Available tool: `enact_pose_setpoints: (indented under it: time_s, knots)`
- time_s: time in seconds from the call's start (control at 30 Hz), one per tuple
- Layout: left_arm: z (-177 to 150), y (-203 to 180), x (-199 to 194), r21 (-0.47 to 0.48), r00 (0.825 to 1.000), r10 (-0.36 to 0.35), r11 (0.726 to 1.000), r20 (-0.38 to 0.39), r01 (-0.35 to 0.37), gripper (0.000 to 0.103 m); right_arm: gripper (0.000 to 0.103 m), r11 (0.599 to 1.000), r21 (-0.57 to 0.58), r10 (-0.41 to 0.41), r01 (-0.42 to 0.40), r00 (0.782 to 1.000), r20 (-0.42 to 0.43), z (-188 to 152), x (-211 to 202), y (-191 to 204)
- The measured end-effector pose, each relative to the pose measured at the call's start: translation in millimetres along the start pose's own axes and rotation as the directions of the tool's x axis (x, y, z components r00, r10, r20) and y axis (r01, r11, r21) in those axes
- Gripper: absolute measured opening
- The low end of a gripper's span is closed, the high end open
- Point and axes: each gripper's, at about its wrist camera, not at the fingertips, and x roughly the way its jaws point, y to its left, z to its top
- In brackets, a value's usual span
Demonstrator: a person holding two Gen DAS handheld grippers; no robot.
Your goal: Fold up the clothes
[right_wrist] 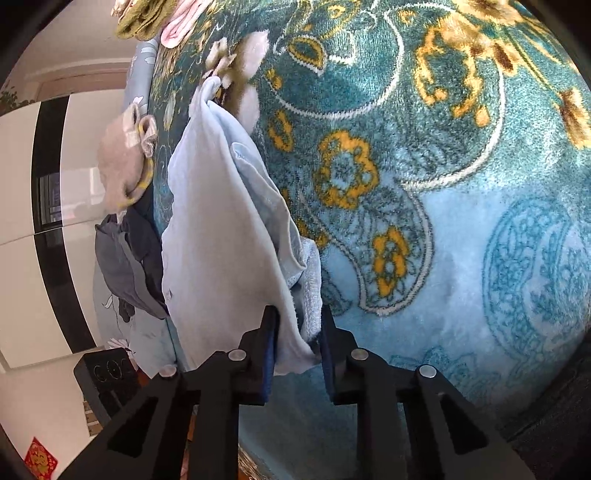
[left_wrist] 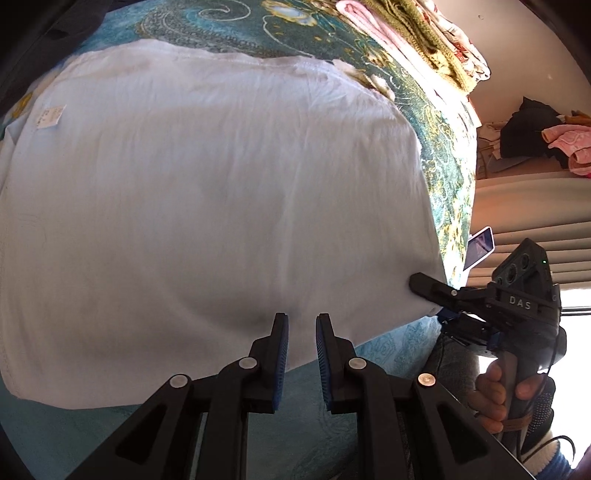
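A pale blue-white garment (left_wrist: 207, 192) lies spread flat on a teal patterned blanket (left_wrist: 448, 155), with a small white label near its left edge. My left gripper (left_wrist: 301, 325) is open and empty, its tips just over the garment's near hem. My right gripper (left_wrist: 430, 295) shows at the garment's near right corner, one finger above the cloth and one below. In the right wrist view the same garment (right_wrist: 221, 229) runs away edge-on and its corner sits between my right gripper's (right_wrist: 298, 328) parted fingers; I cannot tell whether they pinch it.
Folded pink, olive and printed clothes (left_wrist: 417, 33) are stacked at the blanket's far edge. A beige garment (right_wrist: 123, 162) and dark grey clothes (right_wrist: 129, 266) lie past the garment. A phone (left_wrist: 480, 246) stands by the bed edge. A far clothes heap (left_wrist: 543, 129) lies on another surface.
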Motion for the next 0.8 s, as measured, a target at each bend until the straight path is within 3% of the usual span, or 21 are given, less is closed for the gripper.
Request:
enact_pose_setpoints:
  time_s: [0.2, 0.37, 0.53, 0.67, 0.8]
  knots:
    - [-7, 15, 5, -0.038, 0.999, -0.035, 0.999, -0.006, 0.035, 0.018, 0.010, 1.000, -0.005, 0.021, -0.021, 0.998, 0.051, -3, -12, 18]
    - [-5, 22, -5, -0.059, 0.999, -0.045, 0.997, -0.014, 0.044, 0.018, 0.009, 0.991, -0.135, -0.003, 0.011, 0.998, 0.055, -2, -10, 69]
    - [-7, 60, -54, -0.152, 0.991, -0.082, 0.983, 0.109, 0.098, 0.018, 0.008, 0.959, -0.281, -0.017, 0.029, 0.999, 0.043, -3, 5, 125]
    - [-15, 109, -101, -0.260, 0.971, -0.078, 0.956, 0.228, 0.138, 0.020, 0.008, 0.868, -0.497, 0.016, -0.011, 1.000, 0.006, -36, 22, 193]
    - [-27, 158, -136, -0.380, 0.947, 0.033, 0.920, 0.319, 0.096, 0.027, 0.008, 0.748, -0.658, 0.020, -0.087, 0.994, -0.108, -81, 56, 241]
